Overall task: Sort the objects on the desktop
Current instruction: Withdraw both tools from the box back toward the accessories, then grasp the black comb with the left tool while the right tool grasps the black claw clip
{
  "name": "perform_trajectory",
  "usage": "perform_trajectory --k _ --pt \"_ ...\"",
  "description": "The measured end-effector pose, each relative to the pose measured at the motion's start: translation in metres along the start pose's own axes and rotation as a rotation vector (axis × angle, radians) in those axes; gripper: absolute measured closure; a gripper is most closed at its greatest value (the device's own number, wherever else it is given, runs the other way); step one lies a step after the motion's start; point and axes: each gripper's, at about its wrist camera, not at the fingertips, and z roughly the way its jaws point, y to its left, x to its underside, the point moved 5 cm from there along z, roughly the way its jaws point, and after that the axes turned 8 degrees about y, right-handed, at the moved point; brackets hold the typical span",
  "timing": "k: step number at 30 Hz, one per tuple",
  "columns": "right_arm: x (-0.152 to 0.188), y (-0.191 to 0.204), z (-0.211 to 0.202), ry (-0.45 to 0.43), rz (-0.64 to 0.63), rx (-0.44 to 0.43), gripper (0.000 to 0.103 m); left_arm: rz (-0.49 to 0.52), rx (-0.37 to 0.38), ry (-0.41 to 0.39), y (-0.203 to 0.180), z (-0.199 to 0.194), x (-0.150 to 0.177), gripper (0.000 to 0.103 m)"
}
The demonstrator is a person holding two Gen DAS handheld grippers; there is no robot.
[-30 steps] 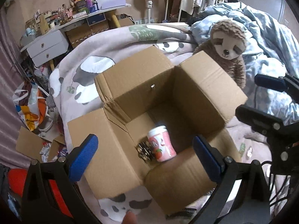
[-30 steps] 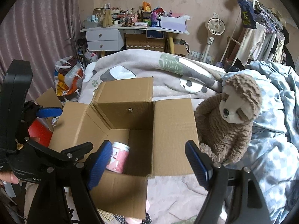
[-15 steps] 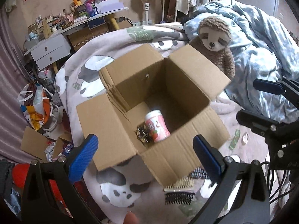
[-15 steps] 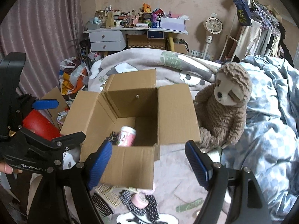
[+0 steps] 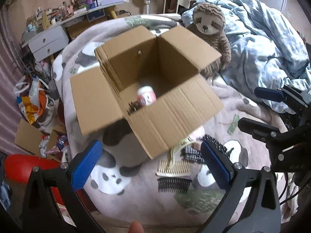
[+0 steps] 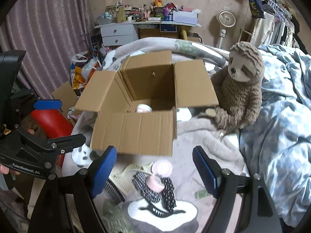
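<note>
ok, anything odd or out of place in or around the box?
Mildly: the pink-and-white jar lies tipped on its side inside the open cardboard box. Cream comb and black comb lie loose on the blanket outside it.

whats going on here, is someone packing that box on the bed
Someone holding a two-finger tool in each hand is sorting small items into the open cardboard box on the bed. A pink-and-white jar already lies inside. Both the left tool and right tool are open and empty, above combs and hair accessories lying on the blanket in front of the box.
</note>
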Motion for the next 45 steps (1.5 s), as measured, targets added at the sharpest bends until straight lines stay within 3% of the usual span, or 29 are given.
perform_trajectory --k 10,22,31,45 --pt "0.053 0.000 0.017 0.036 0.029 -0.025 0.022 -0.077 -0.021 0.040 -0.009 0.020 0.046 0.001" --pt "0.111 0.009 0.058 0.122 0.006 -0.042 0.022 -0.156 0.004 0.166 -0.021 0.067 0.098 0.001" --pt "0.142 -0.004 0.086 0.181 0.056 -0.012 0.022 -0.227 -0.001 0.241 -0.029 0.108 0.117 0.001" --pt "0.158 -0.020 0.116 0.210 0.142 0.047 0.022 -0.353 0.021 0.377 -0.037 0.165 0.131 0.001"
